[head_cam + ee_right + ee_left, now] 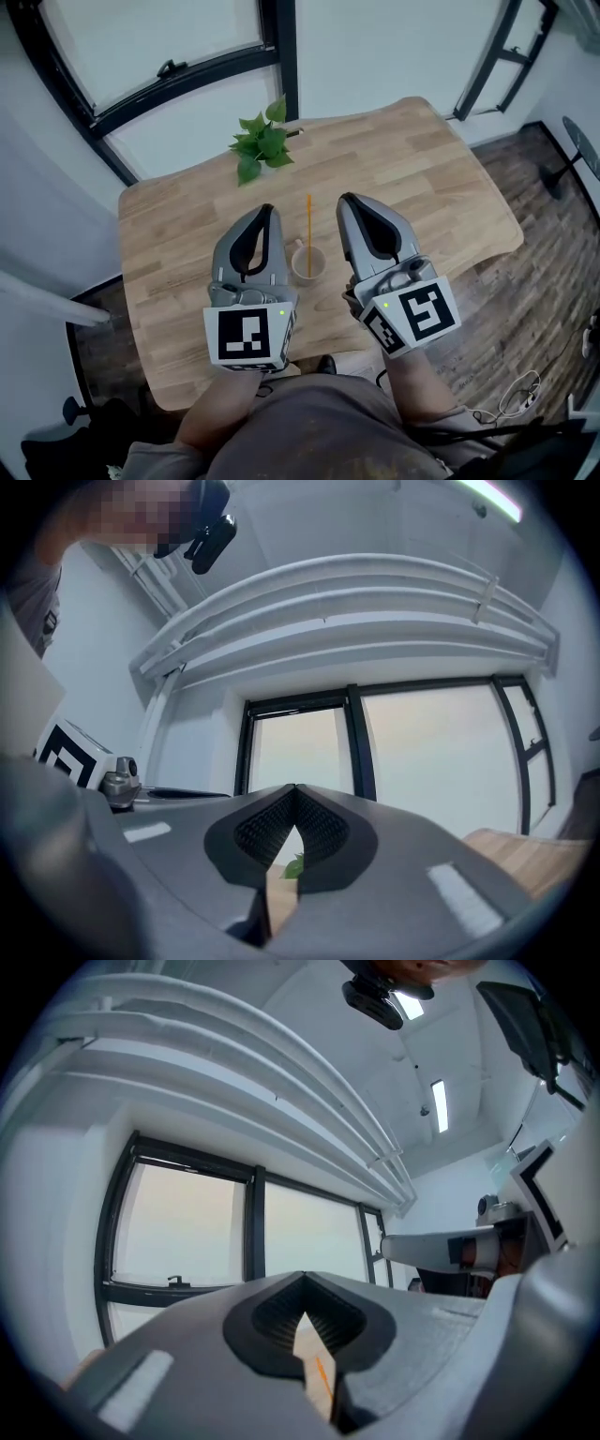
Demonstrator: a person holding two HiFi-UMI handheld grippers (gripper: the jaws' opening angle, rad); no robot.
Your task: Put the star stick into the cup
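Observation:
A small pale cup (307, 263) stands on the wooden table (431, 178), between my two grippers. A thin orange stick (308, 220) rises upright out of it; I cannot make out a star on it. My left gripper (267, 211) is just left of the cup, shut and holding nothing. My right gripper (348, 200) is just right of it, also shut and holding nothing. In the left gripper view the jaws (303, 1277) meet at their tips, and a sliver of the orange stick (321, 1378) shows through the gap below them. The right gripper view shows its jaws (295, 787) closed as well.
A leafy green sprig (262, 142) lies at the table's far edge, near the window; one of its leaves (296, 866) shows between the right jaws. Dark wood floor (544, 272) surrounds the table on the right. A cable (516, 394) lies on the floor.

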